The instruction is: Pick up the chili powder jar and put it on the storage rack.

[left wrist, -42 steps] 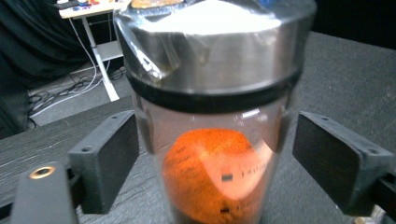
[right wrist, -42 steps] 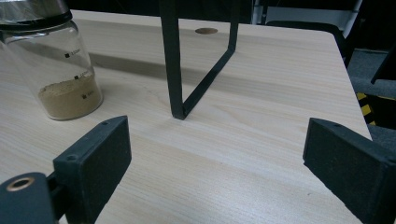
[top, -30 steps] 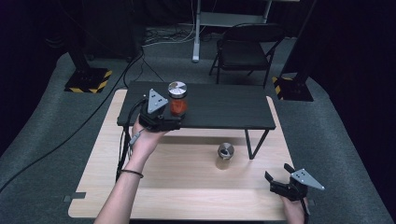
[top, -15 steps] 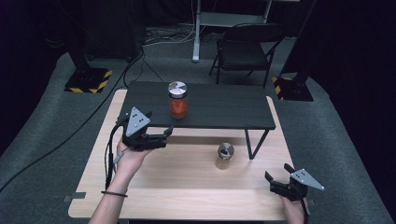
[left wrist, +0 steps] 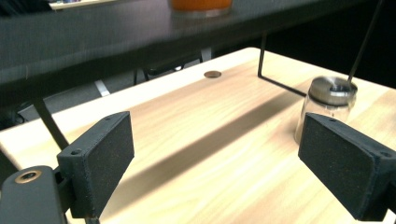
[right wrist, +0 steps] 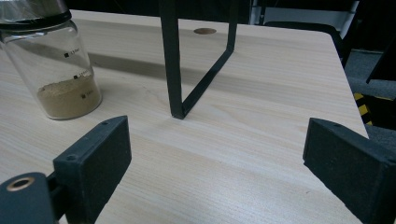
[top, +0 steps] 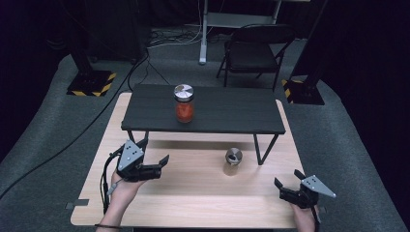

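Left claw [top: 157,163] jaws apart, just opened further, nothing between; right claw [top: 286,180] apart, idle. Red-filled glass jar with silver lid [top: 183,103] sits on the black raised shelf [top: 232,113]. Likely next: the small clear glass jar of tan powder [top: 233,161] on the wooden surface [top: 193,193]; align and close.

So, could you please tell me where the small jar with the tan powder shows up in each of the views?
High view: the small jar stands right of centre on the wooden table, beside the black shelf's leg.
Left gripper view: at the right, behind the right jaw.
Right gripper view: at the upper left corner.
Shared landmark: that thin black shelf leg.
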`<state>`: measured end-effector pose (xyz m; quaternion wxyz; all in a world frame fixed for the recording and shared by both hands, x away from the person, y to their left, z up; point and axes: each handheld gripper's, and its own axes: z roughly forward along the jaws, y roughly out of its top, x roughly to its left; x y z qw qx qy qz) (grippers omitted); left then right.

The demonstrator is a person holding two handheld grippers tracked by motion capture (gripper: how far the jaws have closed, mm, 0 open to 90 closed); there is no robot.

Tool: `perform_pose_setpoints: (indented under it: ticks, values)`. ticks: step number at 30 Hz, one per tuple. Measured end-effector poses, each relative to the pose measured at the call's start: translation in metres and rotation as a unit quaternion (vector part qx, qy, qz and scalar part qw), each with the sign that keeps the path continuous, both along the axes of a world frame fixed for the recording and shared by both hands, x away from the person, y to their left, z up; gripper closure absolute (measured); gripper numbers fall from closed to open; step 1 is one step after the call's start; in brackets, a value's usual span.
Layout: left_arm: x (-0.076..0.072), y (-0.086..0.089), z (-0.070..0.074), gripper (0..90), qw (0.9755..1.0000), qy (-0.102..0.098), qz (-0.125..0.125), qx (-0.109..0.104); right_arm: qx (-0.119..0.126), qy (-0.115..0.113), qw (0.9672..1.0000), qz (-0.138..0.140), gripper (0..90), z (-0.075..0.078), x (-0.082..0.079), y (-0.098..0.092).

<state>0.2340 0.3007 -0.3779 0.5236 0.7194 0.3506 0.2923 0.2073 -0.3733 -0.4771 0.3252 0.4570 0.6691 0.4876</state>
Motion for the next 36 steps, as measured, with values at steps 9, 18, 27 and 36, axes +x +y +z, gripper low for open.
perform_pose_setpoints:
  ticks: [9,18,27,36]
  values:
    - [-0.013,0.008,-0.036,9.7,0.9995,0.013,0.006,0.026,0.001,0.001,1.0,0.0,6.5,0.0,0.0,0.0]
    - [-0.024,0.026,-0.072,9.2,0.9986,0.032,0.012,0.04,0.001,-0.001,1.0,-0.002,6.5,0.0,-0.001,0.001]
    - [-0.029,0.035,-0.089,9.3,0.9976,0.039,0.047,0.032,-0.001,0.0,1.0,0.0,6.8,0.0,0.0,0.0]
    - [-0.03,0.035,-0.096,9.2,0.9969,0.041,0.059,0.031,0.0,0.002,1.0,0.0,6.8,0.001,0.0,0.0]
